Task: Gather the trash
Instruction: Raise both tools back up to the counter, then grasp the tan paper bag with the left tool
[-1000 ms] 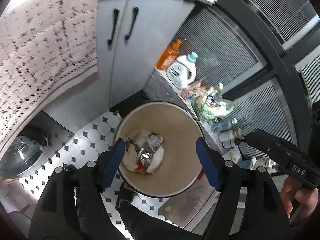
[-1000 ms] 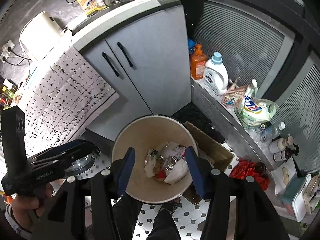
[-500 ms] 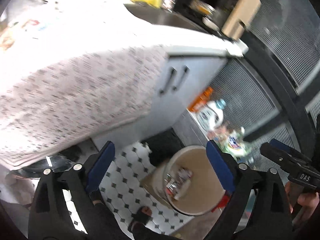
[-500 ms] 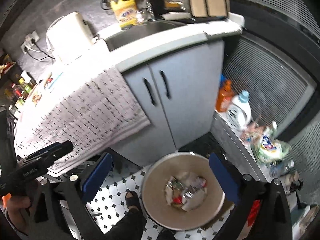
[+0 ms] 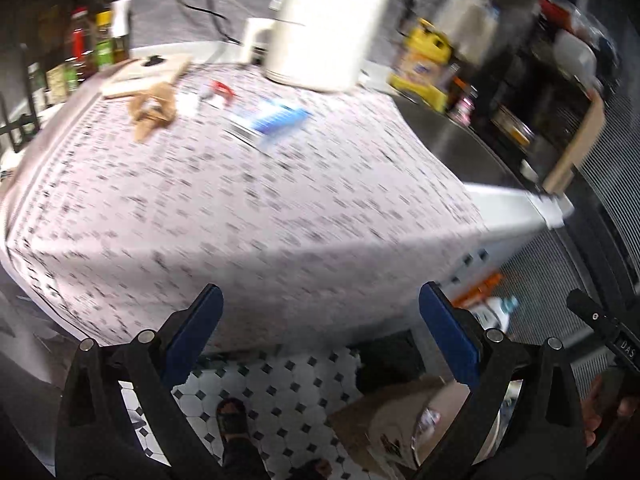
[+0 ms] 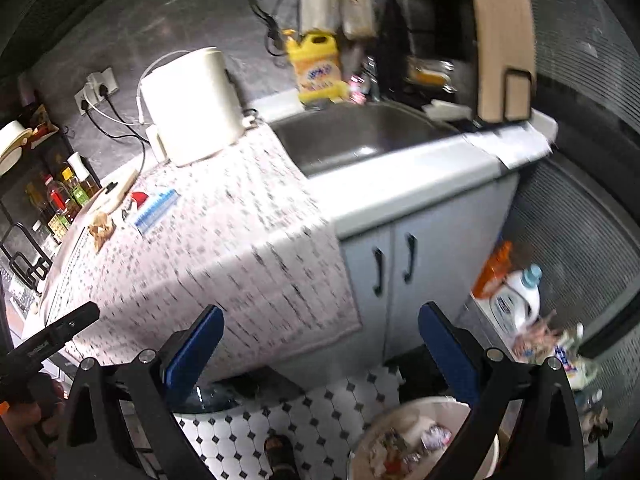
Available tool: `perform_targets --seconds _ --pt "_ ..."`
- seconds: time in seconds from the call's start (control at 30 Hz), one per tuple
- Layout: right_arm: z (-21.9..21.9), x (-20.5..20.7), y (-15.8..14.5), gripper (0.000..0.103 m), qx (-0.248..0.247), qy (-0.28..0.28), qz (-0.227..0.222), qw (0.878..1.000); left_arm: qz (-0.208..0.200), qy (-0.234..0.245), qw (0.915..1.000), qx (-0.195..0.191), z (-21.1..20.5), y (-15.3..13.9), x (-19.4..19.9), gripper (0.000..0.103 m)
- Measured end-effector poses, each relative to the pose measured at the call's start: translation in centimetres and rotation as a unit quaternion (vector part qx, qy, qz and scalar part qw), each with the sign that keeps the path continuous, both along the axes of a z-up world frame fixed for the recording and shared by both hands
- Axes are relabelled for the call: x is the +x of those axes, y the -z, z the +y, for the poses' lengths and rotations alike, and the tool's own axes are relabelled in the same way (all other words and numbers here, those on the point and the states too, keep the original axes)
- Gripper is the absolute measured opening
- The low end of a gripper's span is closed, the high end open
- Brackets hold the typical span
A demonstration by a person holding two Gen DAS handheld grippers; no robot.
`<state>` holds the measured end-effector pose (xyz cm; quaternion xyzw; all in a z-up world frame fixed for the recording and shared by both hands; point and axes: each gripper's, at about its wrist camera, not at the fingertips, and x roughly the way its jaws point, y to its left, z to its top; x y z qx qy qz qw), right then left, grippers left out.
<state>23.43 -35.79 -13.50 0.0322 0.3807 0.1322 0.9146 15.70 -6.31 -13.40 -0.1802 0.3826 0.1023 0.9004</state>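
Left wrist view: the left gripper (image 5: 320, 328) has its blue pads spread wide and the jaws are opening a touch more, with nothing between them. Below it lies black-and-white tiled floor (image 5: 288, 384), and at the lower right the trash bin (image 5: 404, 428), partly hidden behind the right finger, with crumpled wrappers inside. Beyond the fingers spreads the patterned tablecloth (image 5: 240, 208), blurred. On its far part lie the remaining pieces of trash: a crumpled brown paper (image 5: 154, 110), a small red and white scrap (image 5: 218, 90) and a blue and white wrapper (image 5: 272, 118). Behind them stands a white appliance (image 5: 324, 28), with a yellow detergent jug (image 5: 424, 66) to its right.

Right wrist view: the right gripper (image 6: 320, 332) is likewise spread wide and empty. At the bottom right the bin holds wrappers (image 6: 416, 444). Past the fingers are grey cabinet doors (image 6: 400, 268), then the steel sink (image 6: 360, 136) beside the cloth. At the far left edge, the left gripper's body shows, held in a hand (image 6: 28, 420).
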Motion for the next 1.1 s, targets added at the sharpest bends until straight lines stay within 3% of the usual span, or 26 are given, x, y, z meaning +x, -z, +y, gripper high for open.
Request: perform_targets --seconds 0.17,0.5,0.8,1.1 --pt "5.3 2.4 -0.9 0.095 -0.01 -0.025 -0.011 1.0 -0.013 -0.039 0.9991 0.005 5.7 -0.9 0.4 0.097" --pt "15.4 6.9 -2.5 0.095 -0.002 -0.058 -0.027 0.998 -0.017 -0.065 0.9978 0.003 14.9 -1.6 3.5 0.097" --pt "22.3 10.6 -2.4 0.095 0.042 -0.101 0.016 0.994 -0.022 -0.09 0.9955 -0.015 22.0 -1.0 6.9 0.097" --pt "27.4 12.6 -1.9 0.095 0.046 -0.113 0.034 0.992 -0.019 -0.08 0.9964 -0.021 26.5 0.0 10.8 0.097"
